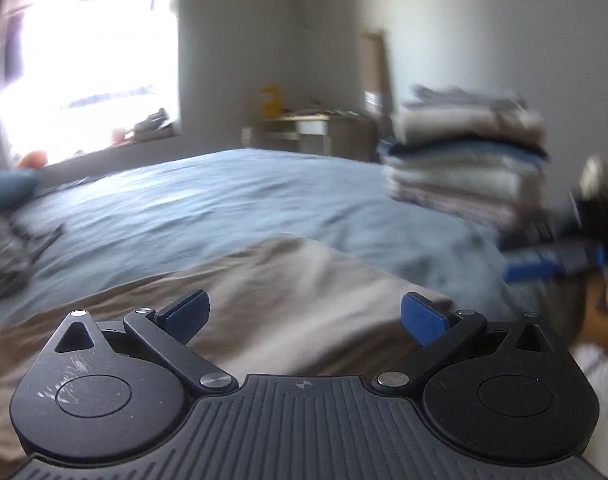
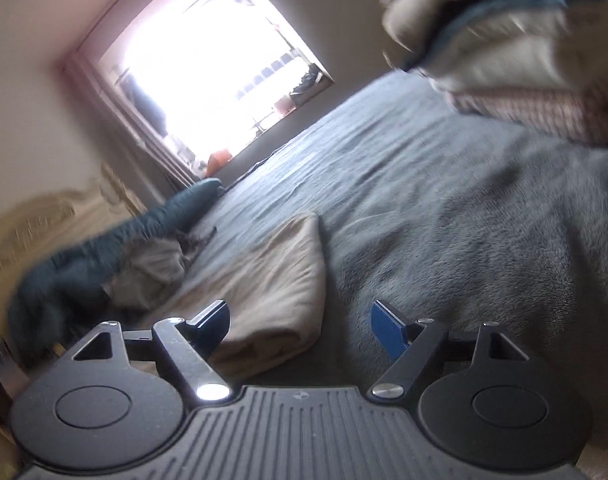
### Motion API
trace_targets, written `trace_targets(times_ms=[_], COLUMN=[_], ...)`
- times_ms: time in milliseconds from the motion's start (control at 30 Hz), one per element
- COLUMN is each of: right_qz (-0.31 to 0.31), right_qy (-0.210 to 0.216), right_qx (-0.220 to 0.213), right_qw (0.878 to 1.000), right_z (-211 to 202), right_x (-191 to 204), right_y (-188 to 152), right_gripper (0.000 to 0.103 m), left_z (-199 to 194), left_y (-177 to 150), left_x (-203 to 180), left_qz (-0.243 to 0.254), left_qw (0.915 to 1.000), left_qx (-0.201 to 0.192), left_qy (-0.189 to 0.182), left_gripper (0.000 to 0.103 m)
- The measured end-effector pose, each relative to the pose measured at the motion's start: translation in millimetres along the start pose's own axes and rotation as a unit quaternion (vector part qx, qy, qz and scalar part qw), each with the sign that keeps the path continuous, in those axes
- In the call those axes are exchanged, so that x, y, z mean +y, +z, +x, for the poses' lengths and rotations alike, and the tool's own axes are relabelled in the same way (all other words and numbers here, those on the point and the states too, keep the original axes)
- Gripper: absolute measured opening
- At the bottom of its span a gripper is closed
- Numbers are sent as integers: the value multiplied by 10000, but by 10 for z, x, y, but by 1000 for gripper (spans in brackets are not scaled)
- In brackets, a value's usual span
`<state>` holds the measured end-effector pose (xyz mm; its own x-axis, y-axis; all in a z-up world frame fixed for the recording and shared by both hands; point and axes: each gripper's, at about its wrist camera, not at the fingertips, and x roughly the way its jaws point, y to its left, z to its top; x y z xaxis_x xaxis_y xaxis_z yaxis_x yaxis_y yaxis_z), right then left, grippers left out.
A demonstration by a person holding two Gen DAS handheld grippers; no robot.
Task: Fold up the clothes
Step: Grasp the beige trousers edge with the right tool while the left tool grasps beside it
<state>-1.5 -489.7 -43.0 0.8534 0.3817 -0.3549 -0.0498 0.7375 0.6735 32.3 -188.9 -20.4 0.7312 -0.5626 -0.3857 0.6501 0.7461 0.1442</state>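
One soft, folded beige garment [image 2: 271,280] on rumpled bedspread [image 2: 444,208]

Bright window [image 1: 91,68], pale walls, perhaps a desk [image 1: 304,128].

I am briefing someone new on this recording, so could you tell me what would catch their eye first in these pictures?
Probably the tall stack of folded clothes at the right on the blue bed cover, with the glaring window behind at the left. Next, the tan garment lying folded on the cover, directly ahead of the open left tool and beside the open right tool.
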Motion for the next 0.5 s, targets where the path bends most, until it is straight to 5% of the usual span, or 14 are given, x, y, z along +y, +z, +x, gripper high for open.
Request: trace_targets(times_ms=[267,500], right_qz=[399,321], right_qy=[343,289], right_qx=[154,219], right_qw=[9985,9988], right_z=[31,119], right_x=[-275,-304], right_y=[319,320], right_gripper=[80,80], left_z=[450,619], left_y=[-76,-91], left_x=[-753,-773], left_qz=[1643,1645], left_qw=[9860,9856], left_qx=[129,382], left_qy=[-261,-21], left_gripper=[100,82])
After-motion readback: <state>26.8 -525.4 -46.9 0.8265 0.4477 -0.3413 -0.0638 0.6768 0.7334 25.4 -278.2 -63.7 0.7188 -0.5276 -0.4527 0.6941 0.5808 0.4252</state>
